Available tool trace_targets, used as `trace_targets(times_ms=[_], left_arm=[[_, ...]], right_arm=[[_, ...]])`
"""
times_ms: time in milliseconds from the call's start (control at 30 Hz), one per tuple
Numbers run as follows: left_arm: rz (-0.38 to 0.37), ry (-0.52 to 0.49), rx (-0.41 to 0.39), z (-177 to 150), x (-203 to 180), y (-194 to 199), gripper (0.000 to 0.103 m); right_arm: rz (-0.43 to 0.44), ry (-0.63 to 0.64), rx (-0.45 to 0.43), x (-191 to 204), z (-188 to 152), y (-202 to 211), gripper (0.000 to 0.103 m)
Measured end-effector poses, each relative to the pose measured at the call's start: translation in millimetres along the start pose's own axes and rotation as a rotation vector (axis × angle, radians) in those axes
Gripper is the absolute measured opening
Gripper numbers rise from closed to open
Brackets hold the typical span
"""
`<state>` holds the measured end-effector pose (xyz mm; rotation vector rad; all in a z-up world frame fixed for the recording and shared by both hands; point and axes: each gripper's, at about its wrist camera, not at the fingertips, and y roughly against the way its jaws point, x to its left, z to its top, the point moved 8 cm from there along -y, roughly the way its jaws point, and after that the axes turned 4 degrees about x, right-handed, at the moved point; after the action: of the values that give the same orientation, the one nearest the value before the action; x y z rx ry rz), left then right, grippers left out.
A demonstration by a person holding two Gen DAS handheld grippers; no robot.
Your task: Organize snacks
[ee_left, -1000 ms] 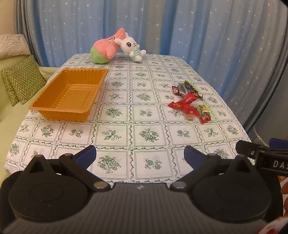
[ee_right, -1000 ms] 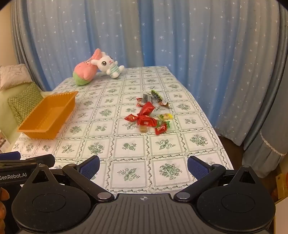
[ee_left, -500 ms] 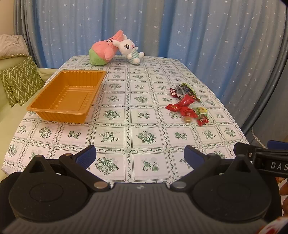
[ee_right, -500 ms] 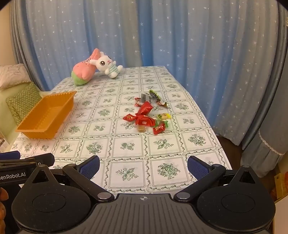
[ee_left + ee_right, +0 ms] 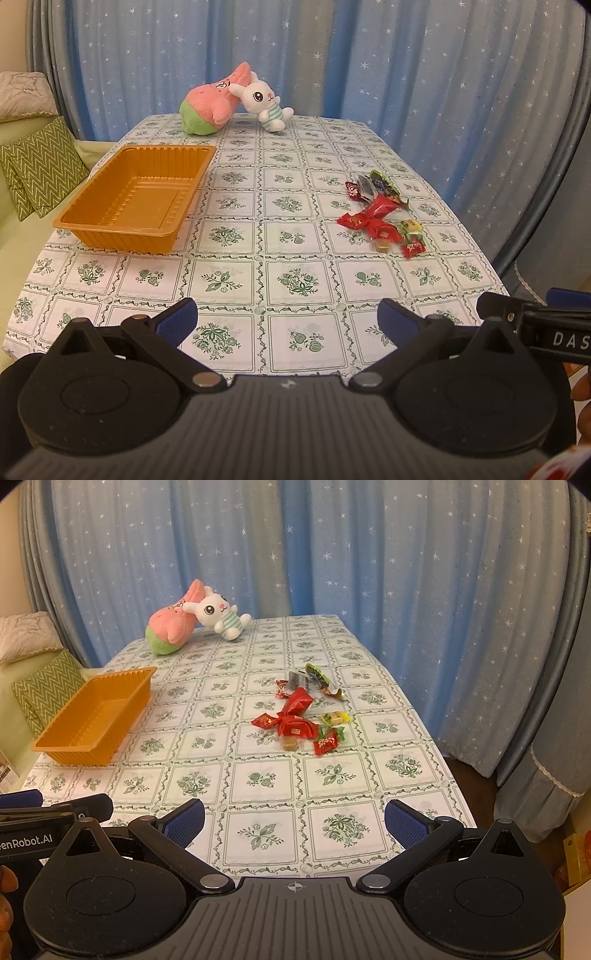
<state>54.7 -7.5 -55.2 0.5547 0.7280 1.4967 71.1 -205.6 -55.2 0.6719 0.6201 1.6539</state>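
Floral tablecloth [image 5: 288, 236]; ribbed orange tray [image 5: 136, 199]; crinkly snacks [image 5: 299, 716]; both hand-held grippers [image 5: 287, 319] [image 5: 294, 818] agape.

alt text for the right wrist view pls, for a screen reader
The open right gripper hangs over the near edge of a table in a green floral tablecloth, empty. Ahead lies a loose pile of wrapped snacks, mostly red; an empty orange plastic tray sits left, two plush toys at the far end.

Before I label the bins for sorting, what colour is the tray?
Orange, plain and empty; the tray shows best in the left wrist view.
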Motion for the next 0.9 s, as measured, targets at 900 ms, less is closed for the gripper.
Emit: trace_targets(times_ms=[900], left_arm=[[-0.007, 0.0, -0.002, -1.0, -3.7, 0.9, 0.103]], right_arm=[[0.0, -0.005, -0.001, -2.0, 0.7, 1.4, 0.103]])
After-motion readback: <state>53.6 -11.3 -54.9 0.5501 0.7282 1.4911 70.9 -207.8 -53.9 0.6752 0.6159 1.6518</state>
